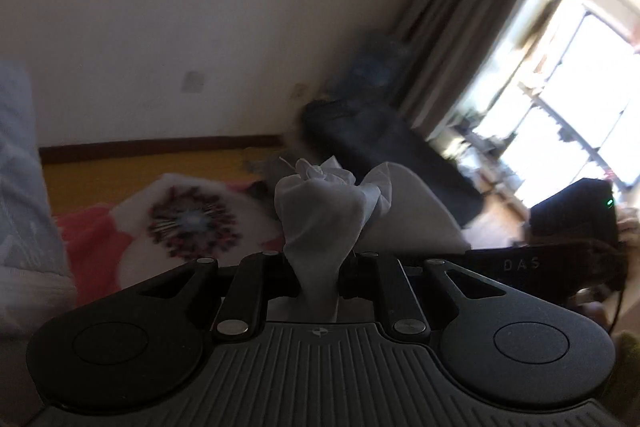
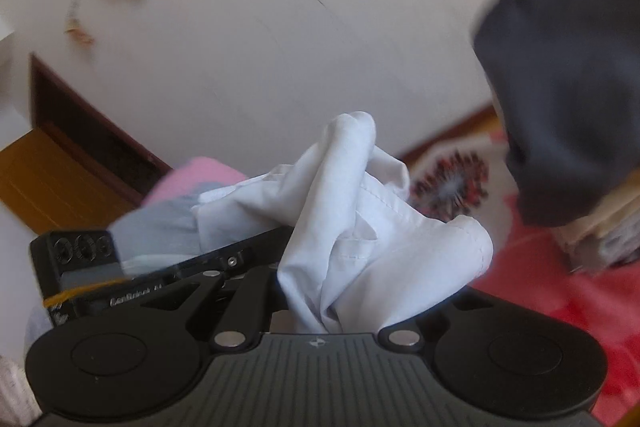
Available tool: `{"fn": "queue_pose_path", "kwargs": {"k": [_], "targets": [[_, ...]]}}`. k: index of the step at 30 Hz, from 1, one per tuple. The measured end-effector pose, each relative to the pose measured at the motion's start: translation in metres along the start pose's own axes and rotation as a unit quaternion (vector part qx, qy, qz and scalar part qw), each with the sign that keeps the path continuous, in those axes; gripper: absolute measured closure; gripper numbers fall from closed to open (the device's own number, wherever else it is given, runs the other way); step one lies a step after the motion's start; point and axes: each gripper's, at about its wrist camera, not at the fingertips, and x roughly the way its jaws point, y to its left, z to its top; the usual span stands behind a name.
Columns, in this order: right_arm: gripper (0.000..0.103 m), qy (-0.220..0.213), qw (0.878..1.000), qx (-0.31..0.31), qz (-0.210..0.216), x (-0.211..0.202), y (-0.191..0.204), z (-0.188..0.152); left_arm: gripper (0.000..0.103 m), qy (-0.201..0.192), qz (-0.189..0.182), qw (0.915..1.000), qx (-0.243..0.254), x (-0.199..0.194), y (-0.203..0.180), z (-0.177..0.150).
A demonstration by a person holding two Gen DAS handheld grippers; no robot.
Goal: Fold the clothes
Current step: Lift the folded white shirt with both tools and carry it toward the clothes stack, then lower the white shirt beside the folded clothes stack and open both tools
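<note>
My left gripper [image 1: 319, 259] is shut on a bunched fold of a white garment [image 1: 320, 211], which sticks up between the jaws and hides the fingertips. My right gripper [image 2: 320, 267] is shut on another bunch of the same white garment [image 2: 360, 219], which spills over the jaws to the right. Both are held up in the air above a bed with a red and white flower-print cover [image 1: 176, 223]. The other gripper's black body shows at the right of the left wrist view [image 1: 552, 263] and at the left of the right wrist view [image 2: 80, 267].
A white wall [image 1: 180, 27] with a dark skirting board lies ahead. Grey curtains [image 1: 460, 27] and a bright window [image 1: 560, 107] are at the right. A dark grey garment [image 2: 568, 87] hangs at the right of the right wrist view. Pink and light blue cloth [image 2: 180, 195] lies at the left.
</note>
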Motion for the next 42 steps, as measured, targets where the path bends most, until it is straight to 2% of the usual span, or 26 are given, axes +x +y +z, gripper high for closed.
{"fn": "queue_pose_path", "kwargs": {"k": [4,7,16,23,27,30,33,34,35,37,38,39,41,42], "targets": [[0.094,0.022,1.0,0.009,0.003,0.047,-0.036,0.012,0.09,0.021,0.065,0.9976,-0.013,0.043,0.022,0.012],[0.094,0.032,0.999,-0.02,-0.007,0.073,-0.042,0.019,0.09,0.028,0.097,0.9947,-0.019,0.06,0.033,0.018],[0.094,0.054,0.992,-0.111,-0.042,0.114,-0.039,0.028,0.09,0.036,0.136,0.99,-0.015,0.087,0.052,0.019],[0.094,0.042,0.98,-0.191,-0.048,0.108,-0.004,0.01,0.09,0.027,0.147,0.9887,0.006,0.063,0.051,0.009],[0.094,0.039,0.968,-0.233,-0.082,0.126,0.006,0.007,0.09,0.039,0.184,0.9815,0.037,0.078,0.055,0.003],[0.092,0.048,0.967,-0.23,-0.101,0.143,-0.011,0.011,0.085,0.051,0.205,0.9766,0.037,0.097,0.063,0.001],[0.076,0.054,0.965,-0.221,-0.129,0.157,-0.025,0.015,0.083,0.063,0.227,0.9698,0.064,0.112,0.068,-0.005],[0.061,0.054,0.963,-0.221,-0.142,0.16,-0.028,0.017,0.079,0.069,0.234,0.9671,0.072,0.116,0.069,-0.008],[0.046,0.053,0.96,-0.223,-0.158,0.162,-0.029,0.018,0.07,0.075,0.24,0.9648,0.077,0.118,0.07,-0.009],[0.043,0.048,0.953,-0.228,-0.193,0.16,-0.03,0.017,0.06,0.084,0.25,0.9613,0.079,0.12,0.072,-0.008],[0.039,0.046,0.952,-0.23,-0.198,0.156,-0.029,0.016,0.059,0.085,0.253,0.9606,0.077,0.119,0.072,-0.006],[0.034,0.041,0.949,-0.235,-0.206,0.151,-0.025,0.015,0.058,0.08,0.251,0.962,0.073,0.115,0.072,-0.003],[0.023,0.025,0.937,-0.256,-0.235,0.141,-0.014,0.01,0.048,0.067,0.248,0.9641,0.068,0.109,0.071,0.002],[0.023,0.016,0.93,-0.27,-0.248,0.136,-0.008,0.006,0.046,0.059,0.246,0.9652,0.065,0.105,0.07,0.003]]}}
